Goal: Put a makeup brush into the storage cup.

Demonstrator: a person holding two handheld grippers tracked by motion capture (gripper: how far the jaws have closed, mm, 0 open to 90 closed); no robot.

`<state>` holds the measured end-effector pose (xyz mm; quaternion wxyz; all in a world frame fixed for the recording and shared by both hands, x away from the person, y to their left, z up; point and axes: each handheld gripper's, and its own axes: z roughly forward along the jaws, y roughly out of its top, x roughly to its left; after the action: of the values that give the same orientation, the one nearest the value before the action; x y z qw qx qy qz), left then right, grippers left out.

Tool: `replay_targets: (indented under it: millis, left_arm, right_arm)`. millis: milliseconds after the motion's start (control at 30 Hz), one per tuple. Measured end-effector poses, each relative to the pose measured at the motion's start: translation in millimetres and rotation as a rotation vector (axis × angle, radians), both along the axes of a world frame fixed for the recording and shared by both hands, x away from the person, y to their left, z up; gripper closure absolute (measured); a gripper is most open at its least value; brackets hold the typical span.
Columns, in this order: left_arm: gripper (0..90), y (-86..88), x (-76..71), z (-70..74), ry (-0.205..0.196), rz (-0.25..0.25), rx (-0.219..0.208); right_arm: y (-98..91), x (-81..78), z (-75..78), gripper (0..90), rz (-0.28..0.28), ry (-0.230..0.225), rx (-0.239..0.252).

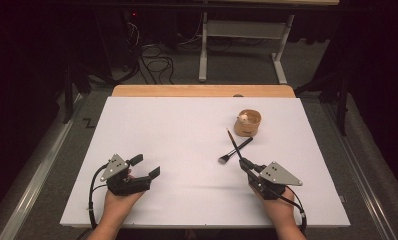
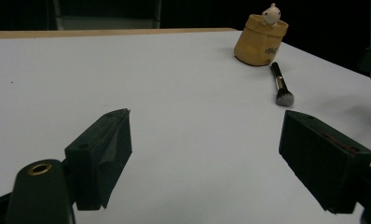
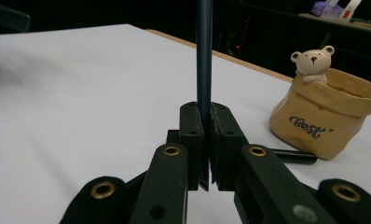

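Observation:
My right gripper [image 1: 244, 164] is shut on a thin dark brush [image 1: 231, 136], gripping it near its lower end. In the right gripper view the handle [image 3: 203, 56] rises straight up from between the closed jaws of that gripper [image 3: 207, 135]. A black makeup brush [image 1: 246, 143] lies flat on the white board, crossing under the held one, bristles toward me. Behind it stands a tan pouch-shaped holder [image 1: 248, 124] with a small bear on its rim. My left gripper [image 1: 145, 166] rests at the near left with open, bare jaws [image 2: 207, 140], facing the holder [image 2: 260, 39] and the lying brush [image 2: 280, 84].
The white board [image 1: 162, 130] covers a wooden table whose far edge [image 1: 202, 90] shows beyond it. In the right gripper view the holder [image 3: 328, 121] stands close on the right, with the lying brush's handle [image 3: 293, 157] in front of it. Cables and a desk frame [image 1: 244, 30] lie on the floor behind.

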<state>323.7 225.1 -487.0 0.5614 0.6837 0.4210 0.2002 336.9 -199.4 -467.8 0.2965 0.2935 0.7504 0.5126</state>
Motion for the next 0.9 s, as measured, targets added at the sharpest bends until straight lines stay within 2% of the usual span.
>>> replay_targets:
  millis: [67, 167, 367, 467, 533, 633, 733, 900]
  left_arm:
    - [16.8, -0.3, 0.1, 0.0, -0.002, 0.000, 0.004]
    - [16.1, -3.7, 0.4, -1.5, -0.008, -0.018, 0.014]
    - [19.9, -6.4, 1.2, 2.5, -0.009, -0.050, -0.046]
    - [21.2, -6.8, 1.3, 4.1, 0.004, -0.063, -0.051]
    - [20.4, -9.5, 1.9, 5.7, 0.013, -0.071, -0.035]
    - [18.4, -15.1, 2.6, 10.0, 0.004, -0.087, -0.009]
    - [16.4, -21.8, 3.3, 14.9, 0.001, -0.105, -0.004]
    - [14.8, -36.5, 3.1, 23.6, -0.039, -0.132, -0.001]
  right_arm:
    - [-1.2, -0.3, -0.2, 86.0, 0.003, 0.007, 0.021]
    - [-0.8, -0.8, -0.5, 86.0, 0.009, 0.013, 0.025]
    - [3.5, -0.6, 0.0, 86.0, 0.023, 0.009, 0.036]
    - [6.5, -1.7, 0.2, 86.0, 0.035, 0.012, 0.034]
    - [9.2, -1.4, -0.5, 86.0, 0.047, 0.008, 0.035]
    - [15.0, -3.0, -1.0, 86.0, 0.053, 0.016, 0.034]
    - [21.1, -4.4, -0.9, 86.0, 0.074, 0.010, 0.027]
    - [29.0, -6.3, -0.7, 86.0, 0.099, 0.007, 0.023]
